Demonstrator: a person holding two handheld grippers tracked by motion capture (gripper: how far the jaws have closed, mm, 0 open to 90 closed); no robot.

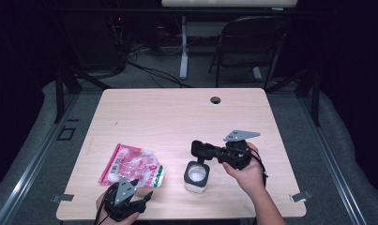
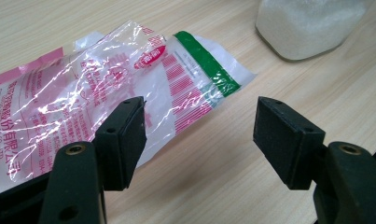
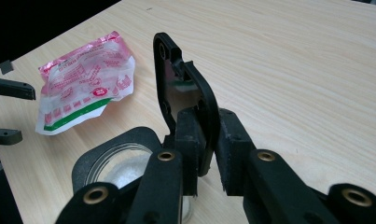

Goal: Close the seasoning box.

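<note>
Beside the open jar (image 1: 196,176), on its left, the empty plastic bag (image 1: 132,165) lies flat, long axis slanting toward the table's (image 1: 177,112) far-left. Right gripper (image 3: 209,154) pinches the jar's black lid (image 3: 185,93) upright above the jar; left gripper (image 2: 199,135) gapes wide near the bag's green edge, holding nothing.

A plastic packet (image 1: 132,165) is lying flat on the table (image 1: 177,117) toward its near left, with an open jar (image 1: 196,176) standing just to its right. The left tool (image 1: 142,197) is sitting before the packet; the right tool (image 1: 203,150) is hanging just behind the jar, holding the lid (image 3: 183,93).
</note>
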